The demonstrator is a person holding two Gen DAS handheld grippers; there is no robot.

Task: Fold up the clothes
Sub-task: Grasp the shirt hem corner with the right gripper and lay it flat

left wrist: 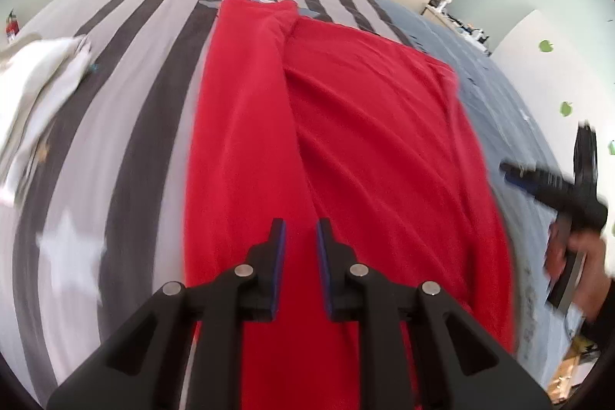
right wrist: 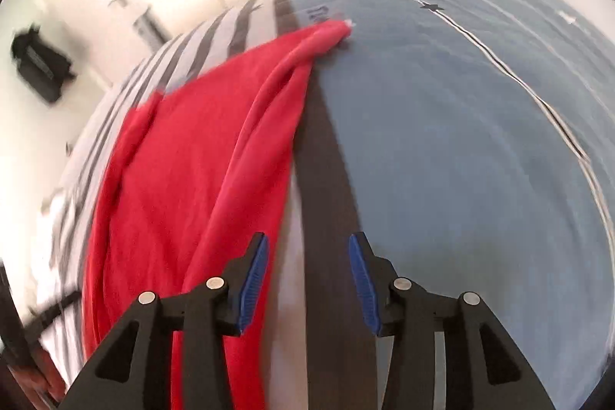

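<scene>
A red garment lies spread lengthwise on the bed, its left side folded over toward the middle in a long ridge. My left gripper hovers above the garment's near end, jaws open a little with nothing between them. My right gripper is open wide and empty above the bedcover, just right of the garment's right edge. In the left wrist view the right gripper shows blurred at the far right, held in a hand.
The bed has a grey and dark striped cover with white stars and a blue part on the right. A pile of white clothes lies at the bed's left. Cupboards and a wall stand behind.
</scene>
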